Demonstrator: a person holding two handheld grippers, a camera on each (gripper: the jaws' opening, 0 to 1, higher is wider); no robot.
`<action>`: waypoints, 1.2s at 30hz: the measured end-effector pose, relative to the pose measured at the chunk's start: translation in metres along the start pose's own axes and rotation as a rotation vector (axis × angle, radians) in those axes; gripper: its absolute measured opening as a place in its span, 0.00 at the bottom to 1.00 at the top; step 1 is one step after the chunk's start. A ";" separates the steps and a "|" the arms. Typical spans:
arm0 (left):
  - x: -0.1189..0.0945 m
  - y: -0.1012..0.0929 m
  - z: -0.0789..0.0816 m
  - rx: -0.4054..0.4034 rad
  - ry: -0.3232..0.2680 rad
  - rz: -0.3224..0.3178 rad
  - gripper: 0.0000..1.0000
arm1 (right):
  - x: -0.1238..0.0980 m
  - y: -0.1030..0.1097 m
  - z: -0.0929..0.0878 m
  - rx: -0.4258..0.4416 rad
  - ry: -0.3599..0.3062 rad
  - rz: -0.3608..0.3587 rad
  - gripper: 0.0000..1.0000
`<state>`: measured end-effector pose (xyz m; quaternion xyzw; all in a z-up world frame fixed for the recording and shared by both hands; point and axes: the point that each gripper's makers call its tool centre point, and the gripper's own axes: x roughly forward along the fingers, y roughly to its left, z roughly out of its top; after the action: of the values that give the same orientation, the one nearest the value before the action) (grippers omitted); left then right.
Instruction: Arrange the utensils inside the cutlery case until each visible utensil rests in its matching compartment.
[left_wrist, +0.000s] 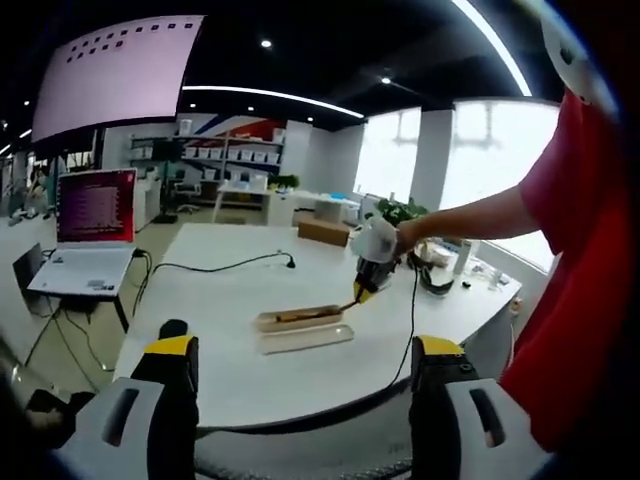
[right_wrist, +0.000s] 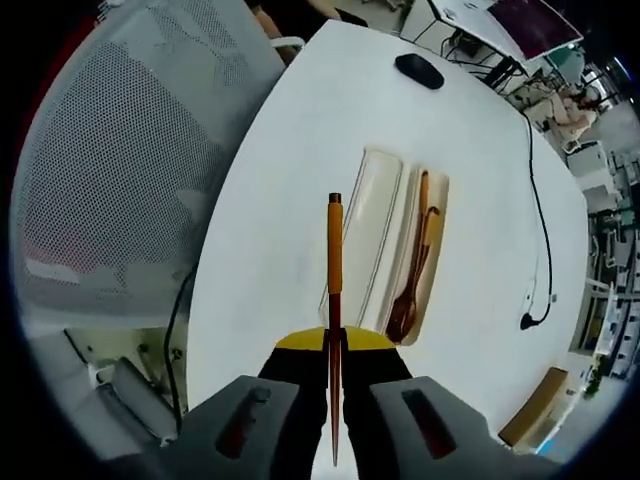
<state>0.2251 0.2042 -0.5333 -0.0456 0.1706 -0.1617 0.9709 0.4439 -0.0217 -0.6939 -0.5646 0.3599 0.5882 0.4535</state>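
Right gripper (right_wrist: 334, 362) is clamped on a chopstick (right_wrist: 335, 300) pointing straight ahead; just past its tip sits the cutlery case (right_wrist: 372, 215) on the white table (right_wrist: 480, 160), wooden spoon (right_wrist: 412, 280) in its right compartment; left gripper (left_wrist: 305, 375) hangs released, well short of the table.

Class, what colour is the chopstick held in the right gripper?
Orange-brown with a dark tip; the chopstick shows best in the right gripper view.

My right gripper (right_wrist: 334, 352) is holding a chopstick (right_wrist: 334, 290) above the table (right_wrist: 290, 180), just beside the case (right_wrist: 425, 260) where a spoon (right_wrist: 412, 280) is lying, its lid (right_wrist: 362, 235) sitting alongside and a mouse (right_wrist: 419, 70) lying beyond.
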 end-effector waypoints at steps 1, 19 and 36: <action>-0.001 0.001 0.001 -0.020 -0.012 0.006 0.91 | -0.001 -0.001 0.003 0.010 -0.011 0.005 0.01; 0.000 -0.006 -0.008 0.015 0.006 -0.033 0.95 | -0.016 -0.019 0.023 -0.069 0.015 -0.014 0.01; 0.004 0.016 0.002 -0.003 -0.022 -0.008 1.00 | -0.017 -0.027 0.037 0.011 -0.032 -0.017 0.01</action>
<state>0.2344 0.2179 -0.5352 -0.0496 0.1599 -0.1649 0.9720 0.4559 0.0193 -0.6712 -0.5555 0.3508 0.5915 0.4674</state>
